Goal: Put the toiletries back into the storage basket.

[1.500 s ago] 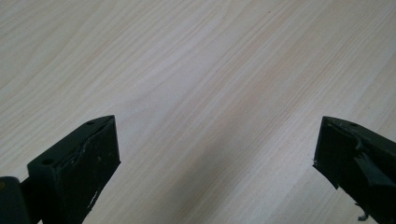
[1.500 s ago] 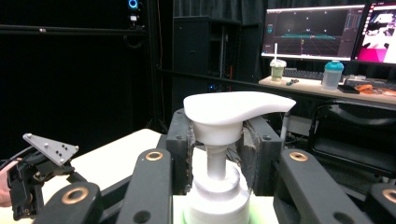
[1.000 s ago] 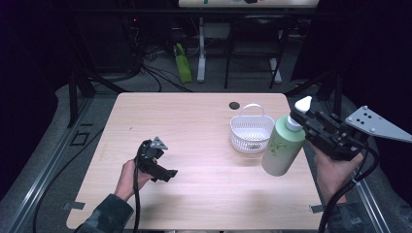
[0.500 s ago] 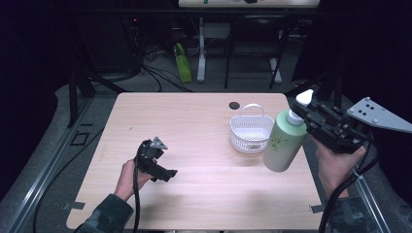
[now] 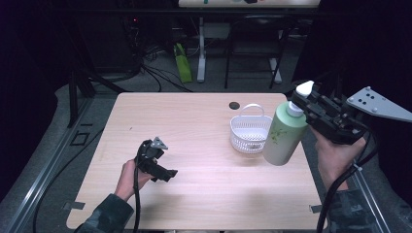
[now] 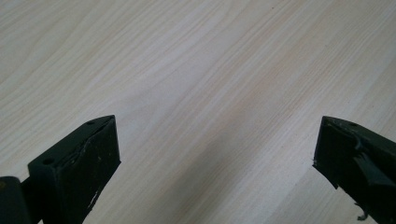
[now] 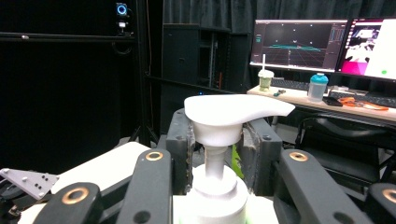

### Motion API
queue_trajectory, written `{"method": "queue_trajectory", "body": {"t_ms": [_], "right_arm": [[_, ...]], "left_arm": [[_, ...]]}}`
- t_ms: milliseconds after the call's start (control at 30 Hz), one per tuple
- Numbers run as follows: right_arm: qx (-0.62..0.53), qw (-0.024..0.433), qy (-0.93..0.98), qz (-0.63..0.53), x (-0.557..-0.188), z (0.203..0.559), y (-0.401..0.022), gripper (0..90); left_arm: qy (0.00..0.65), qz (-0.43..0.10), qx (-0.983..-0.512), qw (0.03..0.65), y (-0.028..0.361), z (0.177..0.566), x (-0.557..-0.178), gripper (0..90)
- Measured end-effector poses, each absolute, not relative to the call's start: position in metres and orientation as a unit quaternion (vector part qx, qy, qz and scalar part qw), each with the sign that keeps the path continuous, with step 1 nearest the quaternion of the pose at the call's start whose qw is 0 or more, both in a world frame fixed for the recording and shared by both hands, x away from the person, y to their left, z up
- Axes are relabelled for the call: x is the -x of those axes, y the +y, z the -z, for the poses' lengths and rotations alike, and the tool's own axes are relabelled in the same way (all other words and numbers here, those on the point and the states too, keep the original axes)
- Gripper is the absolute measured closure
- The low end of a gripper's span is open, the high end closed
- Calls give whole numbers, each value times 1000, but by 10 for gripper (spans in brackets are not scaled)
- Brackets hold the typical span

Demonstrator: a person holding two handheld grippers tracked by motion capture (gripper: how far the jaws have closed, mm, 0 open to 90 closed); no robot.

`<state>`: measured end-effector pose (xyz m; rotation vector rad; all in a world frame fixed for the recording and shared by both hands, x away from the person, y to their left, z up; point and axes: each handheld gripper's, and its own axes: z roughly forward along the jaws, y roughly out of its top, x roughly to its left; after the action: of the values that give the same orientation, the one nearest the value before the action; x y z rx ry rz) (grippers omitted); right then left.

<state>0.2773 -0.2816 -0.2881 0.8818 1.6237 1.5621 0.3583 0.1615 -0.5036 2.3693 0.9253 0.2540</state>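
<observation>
bottle of pale green plastic with a white pump head hangs tilted at the right of the high view, lifted off the light wooden tabletop, its base over the right edge of the board and just right of the small white plastic basket with a loop handle. right hand-held gripper is clamped on the bottle's neck below the pump; in the right gripper view the jaws press either side of the white collar. left hand-held gripper sits low at the lower left of the high view, jaws spread wide with nothing between them, bare wood under it. small dark round hole marks the board's upper middle.
</observation>
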Motion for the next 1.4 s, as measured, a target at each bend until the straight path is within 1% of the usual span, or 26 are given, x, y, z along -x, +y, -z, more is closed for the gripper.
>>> {"method": "queue_trajectory", "body": {"t_ms": [467, 1400], "right_arm": [[-344, 360, 625, -602, -286, 278, -279, 674], [-349, 368, 619, -600, -321, 257, -266, 674]], "left_arm": [[345, -96, -888, 289, 161, 503, -358, 1], [343, -96, -889, 287, 160, 503, -358, 1]]}}
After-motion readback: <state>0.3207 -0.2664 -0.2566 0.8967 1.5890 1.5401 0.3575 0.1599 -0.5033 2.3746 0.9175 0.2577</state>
